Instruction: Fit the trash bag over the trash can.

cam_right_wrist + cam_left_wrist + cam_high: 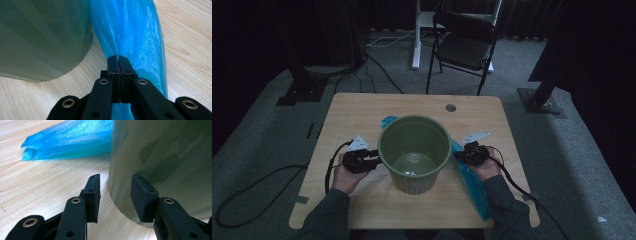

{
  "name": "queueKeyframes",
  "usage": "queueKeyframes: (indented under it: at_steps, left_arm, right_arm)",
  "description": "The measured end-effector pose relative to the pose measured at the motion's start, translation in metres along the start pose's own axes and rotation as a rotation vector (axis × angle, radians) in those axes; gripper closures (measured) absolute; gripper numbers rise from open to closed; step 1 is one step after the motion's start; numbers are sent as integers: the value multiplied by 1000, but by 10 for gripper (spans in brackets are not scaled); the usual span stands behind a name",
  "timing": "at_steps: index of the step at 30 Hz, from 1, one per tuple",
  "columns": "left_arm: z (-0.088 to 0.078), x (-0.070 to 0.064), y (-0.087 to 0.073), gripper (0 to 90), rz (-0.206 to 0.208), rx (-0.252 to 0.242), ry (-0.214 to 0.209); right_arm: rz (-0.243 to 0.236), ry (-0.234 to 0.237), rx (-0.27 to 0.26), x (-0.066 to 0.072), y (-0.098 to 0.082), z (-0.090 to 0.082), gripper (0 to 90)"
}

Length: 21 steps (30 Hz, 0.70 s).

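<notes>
A ribbed green bin (414,182) stands upright in the middle of the wooden table (357,115). A blue plastic bag (473,187) lies flat beside it, running from behind the bin towards the near right edge. My left gripper (374,160) sits low against the bin's left side. In the left gripper view its jaws (116,182) stand open at the bin wall (162,157), with the bag (70,140) beyond. My right gripper (460,156) is at the bin's right side. Its jaws (118,58) are shut on a puckered fold of the bag (130,30), next to the bin (42,37).
A black folding chair (464,45) and a white desk leg (416,40) stand on the carpet beyond the table. Black stand bases (302,90) (539,97) flank the far corners. A cable hole (450,107) marks the table's far side. Cables trail from both grippers.
</notes>
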State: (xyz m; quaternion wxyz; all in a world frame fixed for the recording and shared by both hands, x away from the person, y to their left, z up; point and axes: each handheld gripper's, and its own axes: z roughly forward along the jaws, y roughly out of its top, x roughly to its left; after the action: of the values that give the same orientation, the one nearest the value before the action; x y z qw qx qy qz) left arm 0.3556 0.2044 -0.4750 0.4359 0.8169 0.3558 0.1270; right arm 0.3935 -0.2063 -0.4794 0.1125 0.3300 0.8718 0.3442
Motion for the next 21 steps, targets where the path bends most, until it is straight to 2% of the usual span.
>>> queueKeyframes:
  at_steps: [9,21]
  left_arm:
    - [-1,4,-2,601,-1,0,-2]
    - [0,5,-2,601,7,10,7]
  right_arm:
    - [-3,-3,-23,0,3,-9,893]
    - [-27,-17,-65,3,18,-24,893]
